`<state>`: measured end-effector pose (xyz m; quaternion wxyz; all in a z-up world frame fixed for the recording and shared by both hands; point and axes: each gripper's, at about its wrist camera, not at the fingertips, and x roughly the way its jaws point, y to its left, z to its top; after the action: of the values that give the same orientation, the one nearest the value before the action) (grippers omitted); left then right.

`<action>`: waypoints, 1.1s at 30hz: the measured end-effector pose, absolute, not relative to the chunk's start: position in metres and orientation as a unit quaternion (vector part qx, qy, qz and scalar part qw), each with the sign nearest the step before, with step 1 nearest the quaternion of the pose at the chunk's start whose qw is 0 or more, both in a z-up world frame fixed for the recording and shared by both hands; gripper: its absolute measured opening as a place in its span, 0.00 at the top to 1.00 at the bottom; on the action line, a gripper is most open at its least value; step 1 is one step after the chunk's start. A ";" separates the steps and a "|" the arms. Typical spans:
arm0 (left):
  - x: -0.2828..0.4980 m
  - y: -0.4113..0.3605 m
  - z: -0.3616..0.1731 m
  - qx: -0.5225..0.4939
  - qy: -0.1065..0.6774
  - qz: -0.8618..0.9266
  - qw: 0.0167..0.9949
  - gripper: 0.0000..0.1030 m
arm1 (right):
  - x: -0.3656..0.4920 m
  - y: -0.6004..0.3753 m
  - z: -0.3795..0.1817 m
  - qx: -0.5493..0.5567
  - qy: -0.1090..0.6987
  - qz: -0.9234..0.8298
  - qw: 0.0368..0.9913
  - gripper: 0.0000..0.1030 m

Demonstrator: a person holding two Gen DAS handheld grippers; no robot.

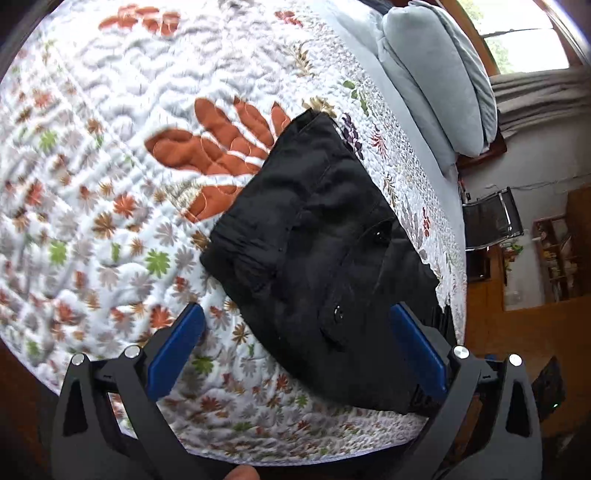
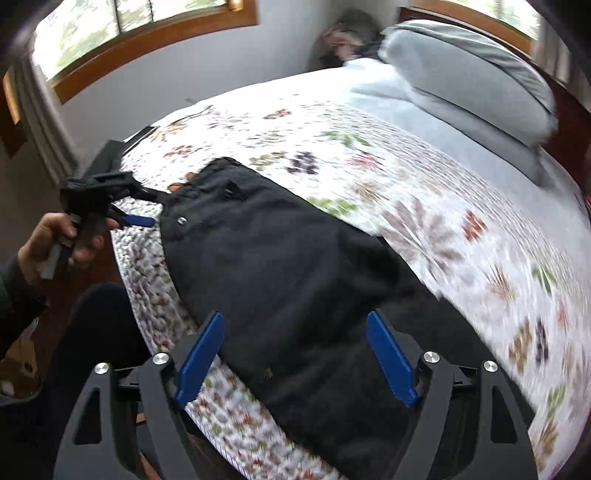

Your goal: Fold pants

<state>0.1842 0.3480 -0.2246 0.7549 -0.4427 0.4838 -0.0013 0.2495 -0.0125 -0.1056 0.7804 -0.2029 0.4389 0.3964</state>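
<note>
1. L gripper (image 1: 295, 350): jaws spread wide, nothing between the blue pads. It hovers over the near end of the pants (image 1: 321, 258), at the bed edge.
2. R gripper (image 2: 295, 354): jaws likewise wide apart, no cloth pinched. Pants pass under the gap w/o contact, as far as visible.
3. Pants: black, lying flat on the quilt (image 1: 110, 166) near the bed's front edge. Two buttons and a pocket flap face up. In the right wrist view the garment reads as a long strip, so legs appear already laid one on the other.
4. Status, est.: lengthwise fold done; crosswise fold(s) not yet made. Neither claw has a grip yet.
5. Obstructions: none on the pants. Quilt around it is bare; front edge is close, so cloth could slip off if dragged that way.
6. Far field: grey pillows (image 1: 443, 74) at the headboard, well apart from the pants. Beyond: chair (image 1: 495, 218), window (image 2: 140, 22).
</note>
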 end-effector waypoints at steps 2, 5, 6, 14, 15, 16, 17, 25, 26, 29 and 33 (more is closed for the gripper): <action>0.186 0.350 -0.229 -0.458 0.476 0.002 0.751 0.03 | 0.262 0.009 -0.102 -0.202 0.447 0.417 0.765 0.21; 0.188 0.353 -0.232 -0.475 0.459 0.001 0.751 0.03 | 0.292 0.056 -0.100 -0.191 0.471 0.463 0.726 0.21; 0.189 0.355 -0.230 -0.477 0.453 -0.001 0.754 0.03 | 0.303 0.074 -0.100 -0.190 0.479 0.479 0.711 0.21; 0.193 0.360 -0.238 -0.497 0.424 0.000 0.757 0.05 | 0.389 0.219 -0.145 -0.182 0.579 0.547 0.577 0.12; 0.193 0.360 -0.238 -0.498 0.421 0.000 0.758 0.07 | 0.396 0.233 -0.153 -0.183 0.585 0.549 0.568 0.12; 0.193 0.360 -0.238 -0.495 0.419 0.004 0.761 0.22 | 0.403 0.245 -0.160 -0.185 0.591 0.549 0.562 0.12; 0.194 0.360 -0.239 -0.492 0.419 0.010 0.763 0.37 | 0.412 0.261 -0.172 -0.190 0.601 0.548 0.550 0.12; 0.199 0.368 -0.256 -0.518 0.419 -0.016 0.745 0.52 | 0.446 0.307 -0.231 -0.188 0.638 0.573 0.479 0.11; 0.201 0.369 -0.257 -0.520 0.419 -0.018 0.744 0.50 | 0.450 0.310 -0.239 -0.184 0.647 0.579 0.461 0.11; 0.204 0.370 -0.260 -0.540 0.405 -0.035 0.737 0.36 | 0.456 0.318 -0.259 -0.171 0.671 0.585 0.422 0.11; 0.198 0.373 -0.261 -0.571 0.384 -0.044 0.725 0.25 | 0.452 0.326 -0.272 -0.161 0.680 0.605 0.381 0.10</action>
<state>0.1977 0.3729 -0.2613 0.7247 -0.5708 0.3835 -0.0437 0.4519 0.3258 -0.2719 0.3815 -0.1614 0.6799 0.6051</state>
